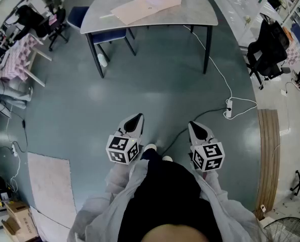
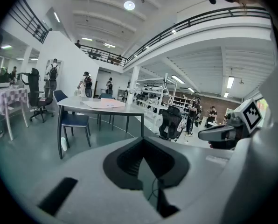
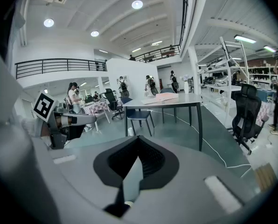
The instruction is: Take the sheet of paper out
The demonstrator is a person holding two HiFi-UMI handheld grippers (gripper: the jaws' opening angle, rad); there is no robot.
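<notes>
Sheet of paper (image 1: 145, 5): lies flat on the desk (image 1: 190, 14), pinkish, overlapping other sheets.
Grey-green floor (image 1: 155, 84) lies between the desk and the person; blue chair (image 1: 108, 35) tucked under the desk. Left gripper (image 1: 137, 118) and right gripper (image 1: 194, 125) held near the body, well apart from the paper, fingers pressed together on nothing. White power strip (image 1: 229, 108) on the floor.

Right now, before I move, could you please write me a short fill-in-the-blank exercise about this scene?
1. The pale pink sheets of paper lie ____ the grey rounded table.
2. A blue padded chair is tucked ____ that table.
3. The left claw and the right claw are both ____ and hold nothing.
4. The white power strip lies on the grey-green floor, nearer the ____ claw.

Missing words: on; under; shut; right.
</notes>
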